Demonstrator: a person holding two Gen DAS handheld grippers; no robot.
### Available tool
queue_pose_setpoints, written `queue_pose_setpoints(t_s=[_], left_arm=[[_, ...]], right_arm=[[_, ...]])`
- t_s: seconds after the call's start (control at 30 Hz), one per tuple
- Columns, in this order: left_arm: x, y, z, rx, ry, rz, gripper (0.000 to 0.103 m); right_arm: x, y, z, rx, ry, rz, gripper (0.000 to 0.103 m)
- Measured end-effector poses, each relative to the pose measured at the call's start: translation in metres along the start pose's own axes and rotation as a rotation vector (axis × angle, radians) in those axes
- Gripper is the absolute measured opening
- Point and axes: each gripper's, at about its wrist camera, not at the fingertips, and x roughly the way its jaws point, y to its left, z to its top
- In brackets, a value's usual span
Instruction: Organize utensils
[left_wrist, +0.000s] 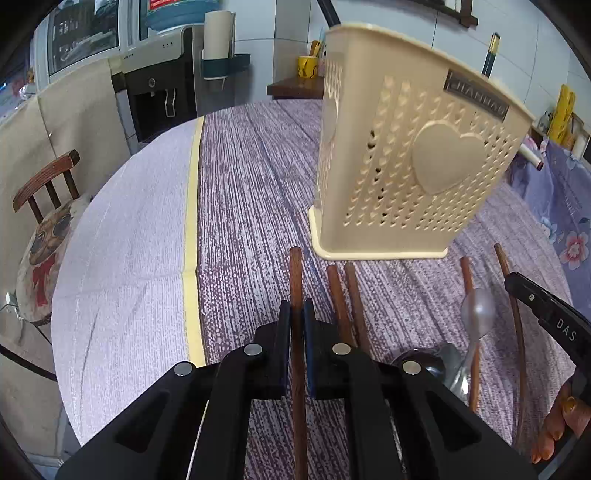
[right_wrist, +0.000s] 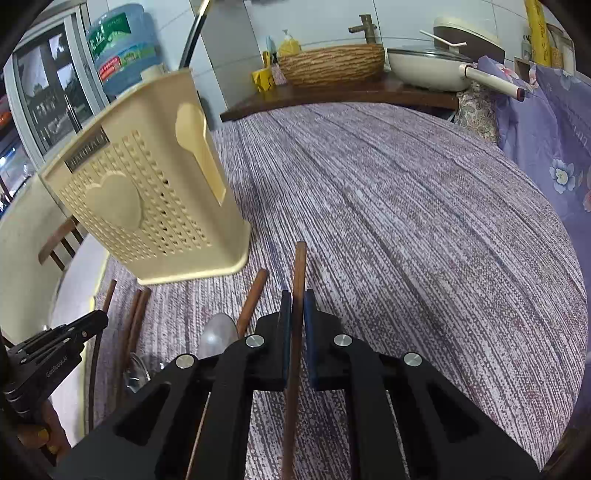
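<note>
Left claw (left_wrist: 297, 314) clenched on one chopstick (left_wrist: 295, 273); right claw (right_wrist: 297, 306) likewise on another chopstick (right_wrist: 299, 266). Holder (left_wrist: 399, 158) ahead-right of left claw.

Left claw (left_wrist: 295, 314) and right claw (right_wrist: 295, 306) both clamped.

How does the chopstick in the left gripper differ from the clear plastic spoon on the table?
The chopstick is dark brown wood, a straight thin stick; the clear plastic spoon is see-through with a rounded bowl. The chopstick is pinched in the shut left gripper; no gripper holds the spoon, which lies among other chopsticks and metal spoons on the tablecloth. Both lie near the beige holder, not yet in it.
</note>
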Motion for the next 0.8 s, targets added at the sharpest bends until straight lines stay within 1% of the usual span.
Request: queue_pose_setpoints(t_s=[0.07,0.17,0.3,0.47,0.6,0.8], left_arm=[[-0.007,0.000,0.001,-0.002,-0.018,-0.009,0.008],[-0.020,0.002,0.003,-0.007,-0.052,-0.022,0.008],[-0.043,0.005,0.005,-0.021,-0.103,-0.052,0.008],[-0.076,0.010,0.013,-0.037,-0.188,-0.095,0.008],[-0.100,0.013,0.015,-0.049,-0.243,-0.118,0.008],[-0.124,0.014,0.014,-0.048,-0.298,-0.148,0.008]], right_arm=[[-0.006,-0.001,0.002,-0.001,-0.021,0.012,0.008],[-0.017,-0.003,0.004,0.017,-0.049,0.057,0.008],[-0.038,-0.007,0.011,0.026,-0.099,0.128,0.008],[-0.075,-0.003,0.016,0.018,-0.165,0.226,0.008],[-0.100,0.001,0.018,-0.002,-0.207,0.273,0.008],[-0.126,0.010,0.017,-0.062,-0.251,0.306,0.008]])
